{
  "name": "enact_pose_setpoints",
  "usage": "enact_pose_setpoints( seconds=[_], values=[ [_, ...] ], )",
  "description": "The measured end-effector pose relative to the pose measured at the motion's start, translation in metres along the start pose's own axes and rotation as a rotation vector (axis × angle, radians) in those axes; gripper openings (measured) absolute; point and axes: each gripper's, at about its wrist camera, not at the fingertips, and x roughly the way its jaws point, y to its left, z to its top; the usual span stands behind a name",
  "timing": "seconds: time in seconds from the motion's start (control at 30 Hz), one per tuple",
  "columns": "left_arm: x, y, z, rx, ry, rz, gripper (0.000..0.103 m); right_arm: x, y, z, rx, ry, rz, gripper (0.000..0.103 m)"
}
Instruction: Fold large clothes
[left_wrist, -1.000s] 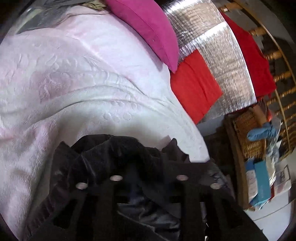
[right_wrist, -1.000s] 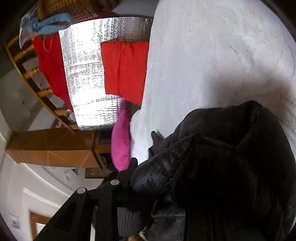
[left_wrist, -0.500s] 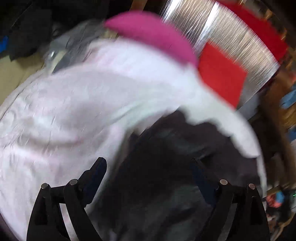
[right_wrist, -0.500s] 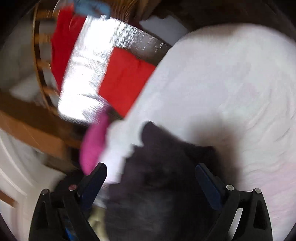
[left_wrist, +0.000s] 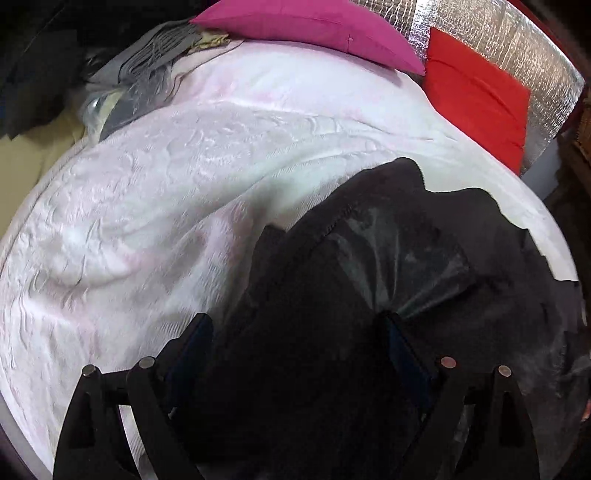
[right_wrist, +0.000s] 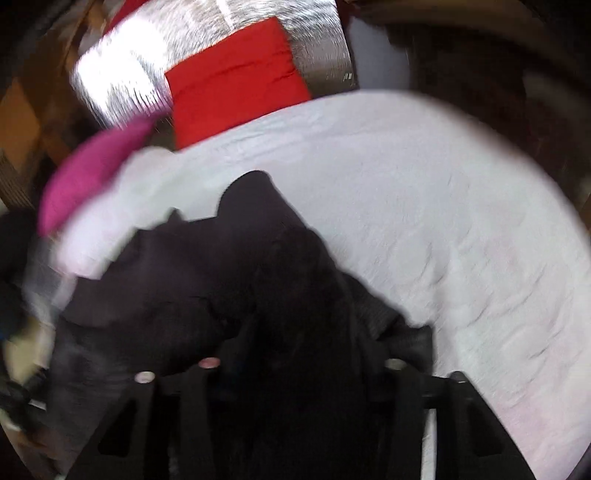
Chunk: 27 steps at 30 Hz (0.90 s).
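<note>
A large black garment (left_wrist: 388, 240) lies crumpled on a white-pink bedcover (left_wrist: 166, 184), its shiny lining showing. My left gripper (left_wrist: 295, 332) hovers over the near part of it, open wide, with black cloth lying loose between the fingers and neither pad pressing on it. In the blurred right wrist view the same garment (right_wrist: 221, 266) is gathered into a ridge that runs into my right gripper (right_wrist: 299, 354). Its jaws are closing and stand narrow, with the dark fabric bunched between them and covering the pads.
A magenta pillow (left_wrist: 314, 26) and a red cushion (left_wrist: 476, 96) lean at the head of the bed against a silver foil panel (left_wrist: 498, 40). Grey cloth (left_wrist: 155, 55) is piled at the far left corner. Bare bedcover (right_wrist: 443, 203) spreads to the right of the garment.
My left jaws went from shut on the garment to wide open, letting it drop. My right jaws opened wide, then narrowed on the cloth again. Both views swung round.
</note>
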Motion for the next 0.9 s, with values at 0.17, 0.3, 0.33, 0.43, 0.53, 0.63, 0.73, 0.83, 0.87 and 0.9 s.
enact_pose_setpoints(
  seconds=[0.17,0.3,0.33,0.43,0.53,0.63,0.73,0.83,0.87,0.9],
  values=[
    [0.005,-0.013,0.009,0.037,-0.021,0.043,0.093,0.015,-0.027,0.007,0.15,-0.008,0.021,0.039],
    [-0.008,-0.006,0.011,0.013,0.014,0.019,0.093,0.001,-0.044,0.017,0.3,-0.034,0.129,0.052],
    [-0.013,-0.004,0.012,0.013,0.012,0.019,0.093,-0.003,-0.041,0.023,0.312,-0.057,0.175,0.055],
    [-0.027,0.001,0.013,-0.001,-0.006,0.018,0.093,-0.024,-0.041,0.029,0.321,-0.127,0.263,0.081],
    [-0.042,0.008,0.012,-0.015,-0.018,-0.001,0.093,-0.029,-0.029,0.033,0.279,-0.138,0.3,0.085],
    [-0.049,0.01,0.005,0.001,-0.03,0.014,0.093,-0.03,-0.007,0.032,0.179,-0.129,0.288,0.085],
    [-0.054,0.006,-0.004,0.043,-0.03,0.06,0.093,-0.031,0.024,0.031,0.04,-0.142,0.179,0.084],
    [-0.061,0.005,-0.013,0.07,-0.028,0.055,0.093,-0.037,0.04,0.022,-0.013,-0.086,0.276,0.078],
    [-0.063,0.005,-0.014,0.079,-0.032,0.05,0.093,-0.04,0.044,0.019,-0.031,-0.077,0.297,0.078],
    [-0.066,0.004,-0.016,0.088,-0.045,0.048,0.093,-0.04,0.052,0.018,-0.055,-0.077,0.307,0.078]
  ],
)
